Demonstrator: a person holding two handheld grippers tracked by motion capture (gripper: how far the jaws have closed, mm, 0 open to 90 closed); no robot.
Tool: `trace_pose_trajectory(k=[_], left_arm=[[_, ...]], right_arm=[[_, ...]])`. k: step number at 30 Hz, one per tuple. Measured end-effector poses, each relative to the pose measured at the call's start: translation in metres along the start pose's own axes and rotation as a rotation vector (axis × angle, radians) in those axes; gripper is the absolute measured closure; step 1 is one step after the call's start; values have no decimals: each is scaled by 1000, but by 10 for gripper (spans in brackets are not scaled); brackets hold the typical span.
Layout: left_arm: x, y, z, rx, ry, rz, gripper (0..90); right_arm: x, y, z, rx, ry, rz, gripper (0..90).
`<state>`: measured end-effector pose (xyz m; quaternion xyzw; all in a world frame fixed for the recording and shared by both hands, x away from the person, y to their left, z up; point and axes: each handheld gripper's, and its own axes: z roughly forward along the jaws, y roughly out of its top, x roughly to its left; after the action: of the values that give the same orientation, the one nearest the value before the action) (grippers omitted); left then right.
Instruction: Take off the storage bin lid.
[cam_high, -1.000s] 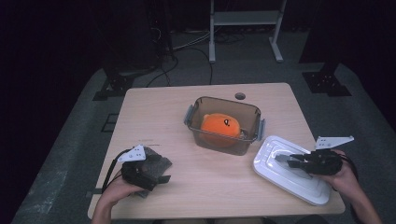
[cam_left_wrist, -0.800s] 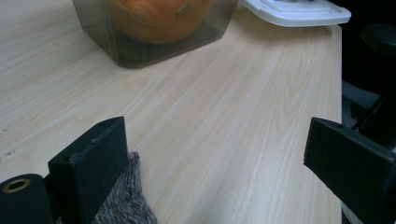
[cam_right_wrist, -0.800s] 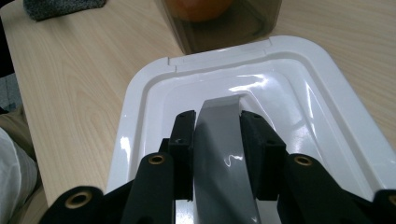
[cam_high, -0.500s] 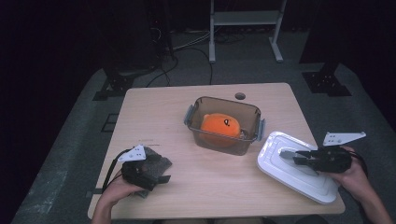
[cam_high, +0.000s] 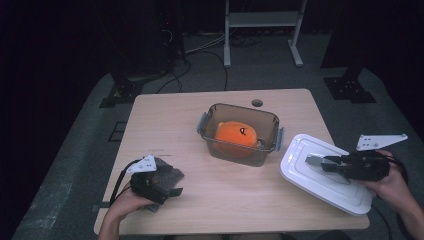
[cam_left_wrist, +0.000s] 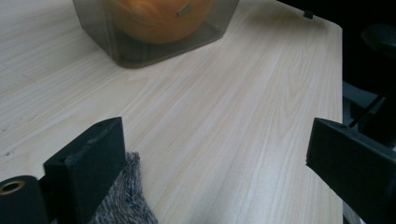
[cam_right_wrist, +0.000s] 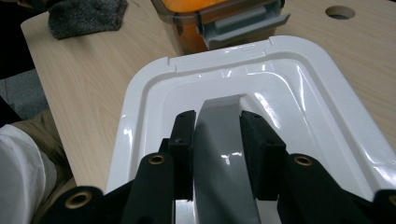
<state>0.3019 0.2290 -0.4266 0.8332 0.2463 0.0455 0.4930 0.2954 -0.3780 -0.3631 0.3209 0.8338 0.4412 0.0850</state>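
The right tool (cam_high: 320, 162) grips the grey handle (cam_right_wrist: 226, 140) of the white lid (cam_high: 300, 157) between its two black jaws. A second ago the lid lay flat near the right edge of the tabletop (cam_high: 170, 120). Now the hand has lifted it, and the lid tips up above the front right corner. So the lid is on its way, and I think it goes onto the box next.

The left tool (cam_high: 172, 191) rests by the front left corner, just as it did before. Its jaws stand wide open with nothing between them. One jaw touches a fuzzy grey cloth (cam_high: 167, 176).

Farther back, in the middle of the tabletop, sits the clear box (cam_high: 240, 134), open on top. An orange soft toy (cam_high: 235, 136) lies inside it. Behind the box is a small round hole (cam_high: 257, 103) by the far edge.

I count two tools, one lid, one box, one toy and one cloth.
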Motion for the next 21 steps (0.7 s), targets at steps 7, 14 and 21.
trace_pose_trajectory(k=[7,14,21], left_arm=[[0,0,1,-1,1,-4,29],[1,0,1,0,1,-4,28],[0,0,1,2,-1,-2,28]], right_arm=[[5,21,-17,-17,5,-22,659],[9,41,-24,-32,16,-48,659],[14,67,-18,-37,43,-80,659]])
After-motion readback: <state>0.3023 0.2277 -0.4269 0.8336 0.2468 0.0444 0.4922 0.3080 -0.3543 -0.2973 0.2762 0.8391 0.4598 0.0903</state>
